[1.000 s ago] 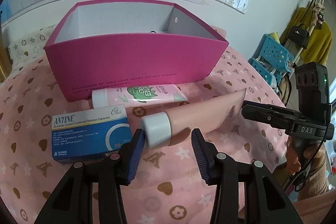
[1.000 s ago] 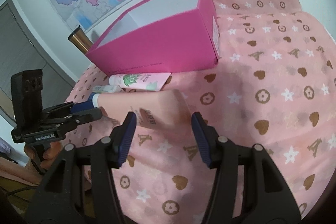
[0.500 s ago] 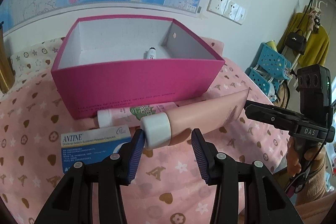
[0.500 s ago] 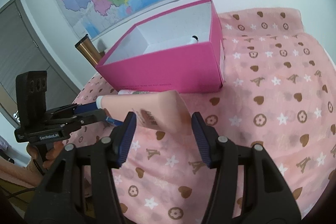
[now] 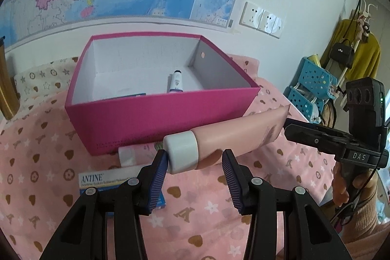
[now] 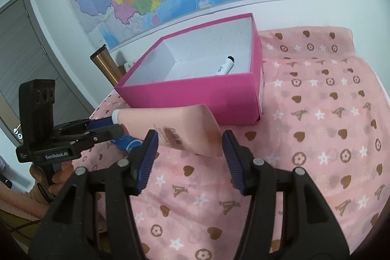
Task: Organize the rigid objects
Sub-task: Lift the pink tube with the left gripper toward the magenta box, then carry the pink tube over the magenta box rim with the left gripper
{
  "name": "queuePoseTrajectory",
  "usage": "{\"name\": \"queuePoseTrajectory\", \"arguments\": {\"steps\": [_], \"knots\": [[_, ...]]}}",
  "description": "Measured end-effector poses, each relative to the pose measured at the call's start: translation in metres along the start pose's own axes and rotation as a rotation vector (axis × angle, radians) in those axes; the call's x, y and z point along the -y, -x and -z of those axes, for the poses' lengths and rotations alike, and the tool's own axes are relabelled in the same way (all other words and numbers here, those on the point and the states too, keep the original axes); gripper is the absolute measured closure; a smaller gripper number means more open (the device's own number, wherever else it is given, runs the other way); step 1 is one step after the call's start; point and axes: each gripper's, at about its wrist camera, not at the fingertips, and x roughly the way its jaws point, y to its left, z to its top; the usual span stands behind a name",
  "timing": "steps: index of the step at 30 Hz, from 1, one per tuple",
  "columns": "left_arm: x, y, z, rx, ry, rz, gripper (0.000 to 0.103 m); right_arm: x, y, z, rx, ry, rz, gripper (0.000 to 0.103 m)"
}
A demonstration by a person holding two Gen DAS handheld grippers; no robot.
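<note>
- The left gripper (image 5: 195, 169) points downward and away from the person, its blue pads closed on the white-capped end of the pink tube (image 5: 234, 138); the left pad visibly touches the cap, while the right pad's contact is hidden behind the tube body.
- The right gripper (image 6: 190, 148) points downward too, its pads clamped on the flat crimped end of the same tube, so the tube hangs level between the two grippers, clear of the cloth.
- A hand (image 5: 346, 187) wraps the right gripper's handle at the right edge of the left wrist view; another hand (image 6: 58, 177) holds the left gripper's handle at the lower left of the right wrist view.
- Just below the tube, on the bench's pink patterned cloth (image 6: 316, 138), lie a blue and white medicine box (image 5: 102, 183) and a second, pale tube (image 5: 136, 155), both beside the near wall of the pink box (image 5: 158, 123).
- The pink box stands open-topped just beyond the held tube, whose crimped end sits near the box's near right corner.
- Inside the box lie a small white tube (image 5: 176, 82) and the edge of something blue; much white floor is bare.
- Right of the box, the cloth is open.
- A copper-coloured flask (image 6: 104, 65) stands beside the box's far left corner.
</note>
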Motion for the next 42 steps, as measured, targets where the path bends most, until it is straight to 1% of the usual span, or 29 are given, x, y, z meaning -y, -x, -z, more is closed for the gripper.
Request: {"name": "queuePoseTrajectory", "arguments": {"steps": [14, 28, 42], "knots": [[0.000, 0.002, -0.014, 0.039, -0.015, -0.001, 0.057, 0.002, 0.001, -0.013, 0.027, 0.015, 0.010, 0.046], [0.000, 0.000, -0.022, 0.054, -0.013, -0.008, 0.057, 0.003, 0.000, -0.019, 0.034, 0.023, 0.009, 0.046], [-0.003, -0.003, -0.035, 0.072, -0.015, -0.007, 0.057, 0.003, -0.001, -0.034, 0.052, 0.045, 0.012, 0.046]]}}
